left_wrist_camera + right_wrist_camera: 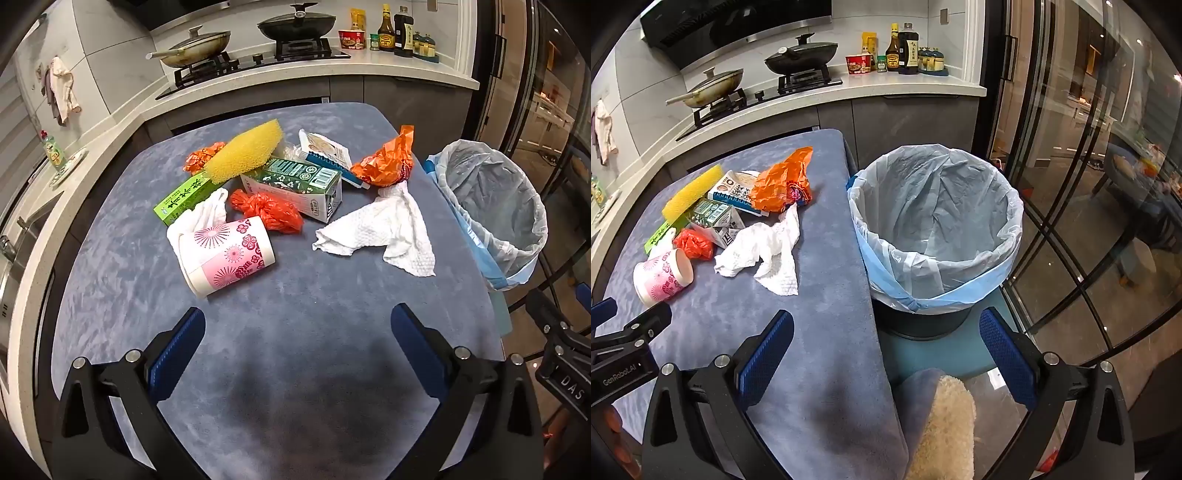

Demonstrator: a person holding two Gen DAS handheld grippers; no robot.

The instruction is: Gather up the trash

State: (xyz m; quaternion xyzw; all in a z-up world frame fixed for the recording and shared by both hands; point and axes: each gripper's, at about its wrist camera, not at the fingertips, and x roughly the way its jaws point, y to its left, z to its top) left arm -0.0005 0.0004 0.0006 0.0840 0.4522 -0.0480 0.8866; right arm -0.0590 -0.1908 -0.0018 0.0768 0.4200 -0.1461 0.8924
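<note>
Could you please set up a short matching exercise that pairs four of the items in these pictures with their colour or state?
Column 1:
1. sponge
2. paper cup
3. trash bin
4. paper towel

Column 2:
A. lined with a bag, nothing visible inside
B. white and crumpled
C. yellow
D. lying on its side, pink flower print

Pairs: 1-C, 2-D, 3-A, 4-B

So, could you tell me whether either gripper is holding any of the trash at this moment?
Nothing is held: the left gripper and right gripper are both open and empty.
</note>
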